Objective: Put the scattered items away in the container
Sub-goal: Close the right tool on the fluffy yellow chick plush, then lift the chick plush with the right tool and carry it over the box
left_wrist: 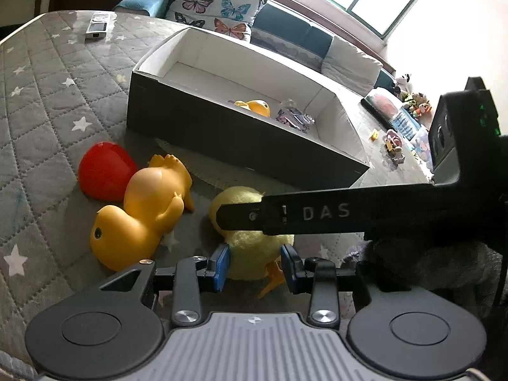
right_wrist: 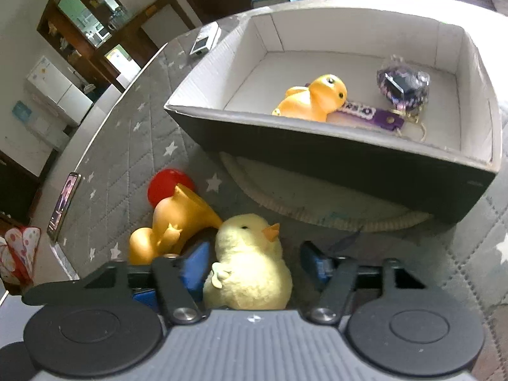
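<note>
Plush chick [right_wrist: 250,263] on quilt btwn right gripper [right_wrist: 254,266] jaws, released, left gripper [left_wrist: 255,265] jaws released, both low.

- The box [right_wrist: 333,155] stands on the quilted cover [left_wrist: 47,111], partly over a round mat [right_wrist: 317,203]
- In the box: a small duck [right_wrist: 312,100], a strap [right_wrist: 368,116] just beside it, a wrapped bundle [right_wrist: 403,90] further right
- In front of the box lie a plush chick [right_wrist: 250,266], a big duck [left_wrist: 143,212] to its left on its side, and a ball [left_wrist: 104,171] behind that duck, touching it
- The chick sits between the fingers of both grippers, left gripper [left_wrist: 255,265] and right gripper [right_wrist: 257,265]
- A remote [left_wrist: 97,25] lies at the far edge of the cover, left of the box
- A phone [right_wrist: 63,204] lies at the cover's left edge
- Cushions [left_wrist: 212,3] stand behind the box
</note>
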Demonstrator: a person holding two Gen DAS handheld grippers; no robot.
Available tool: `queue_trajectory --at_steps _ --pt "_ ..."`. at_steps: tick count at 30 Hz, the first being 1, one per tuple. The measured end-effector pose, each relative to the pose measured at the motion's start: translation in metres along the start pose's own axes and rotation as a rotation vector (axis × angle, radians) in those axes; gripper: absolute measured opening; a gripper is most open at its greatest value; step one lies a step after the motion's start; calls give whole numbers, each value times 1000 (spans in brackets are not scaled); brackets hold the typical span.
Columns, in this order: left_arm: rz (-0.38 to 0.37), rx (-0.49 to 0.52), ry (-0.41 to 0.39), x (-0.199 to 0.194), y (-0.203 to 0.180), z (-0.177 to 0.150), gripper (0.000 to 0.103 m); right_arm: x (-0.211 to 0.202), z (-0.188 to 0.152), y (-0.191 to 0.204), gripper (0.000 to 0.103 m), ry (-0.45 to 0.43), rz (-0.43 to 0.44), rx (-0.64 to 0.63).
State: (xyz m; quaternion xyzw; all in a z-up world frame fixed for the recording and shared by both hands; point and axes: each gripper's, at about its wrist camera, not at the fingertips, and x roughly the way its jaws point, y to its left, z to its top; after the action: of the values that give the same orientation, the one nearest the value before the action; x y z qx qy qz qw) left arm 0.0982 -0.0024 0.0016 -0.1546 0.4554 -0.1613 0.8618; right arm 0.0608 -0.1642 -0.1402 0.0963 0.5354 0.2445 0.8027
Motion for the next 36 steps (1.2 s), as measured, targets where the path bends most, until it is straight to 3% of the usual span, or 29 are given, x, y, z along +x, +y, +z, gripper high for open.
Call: queue_trajectory --at_steps 3,16,25,36 --pt "6 34 13 2 0 0 39 -3 -4 -9 47 -9 24 54" --pt "-10 50 27 3 -11 -5 42 -22 -33 -36 46 -101 77 265" --pt "-67 -36 69 12 -2 -11 44 -22 -41 -48 46 -127 124 304" --pt "-79 12 54 15 -6 -12 45 -21 -43 -51 46 -151 134 295"
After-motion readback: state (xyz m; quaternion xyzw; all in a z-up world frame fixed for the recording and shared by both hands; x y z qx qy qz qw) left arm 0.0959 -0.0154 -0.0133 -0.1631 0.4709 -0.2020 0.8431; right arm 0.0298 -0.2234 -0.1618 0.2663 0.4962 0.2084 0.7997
